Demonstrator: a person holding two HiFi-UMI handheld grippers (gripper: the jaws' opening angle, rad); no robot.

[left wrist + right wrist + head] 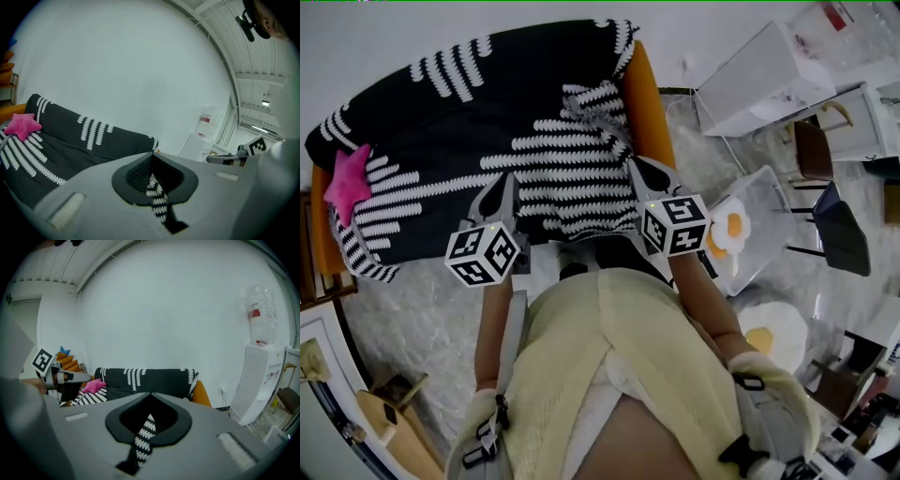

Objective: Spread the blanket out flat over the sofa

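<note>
Blanket (487,122) lying over orange sofa (649,103) against white wall (164,310); left gripper (503,192), right gripper (645,178) both clamping blanket edge; water dispenser (257,380) standing beside sofa.

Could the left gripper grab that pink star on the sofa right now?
Probably not yet: the left gripper is shut on the blanket edge. The pink star lies uncovered on the blanket, so only that grip stands in the way.

Light: bright, even, white.
Source: ceiling lamp (266,103) up and right of the left gripper (152,161).
Edges: fisheye bend, black corners.
Focus: near gripper body soft.
</note>
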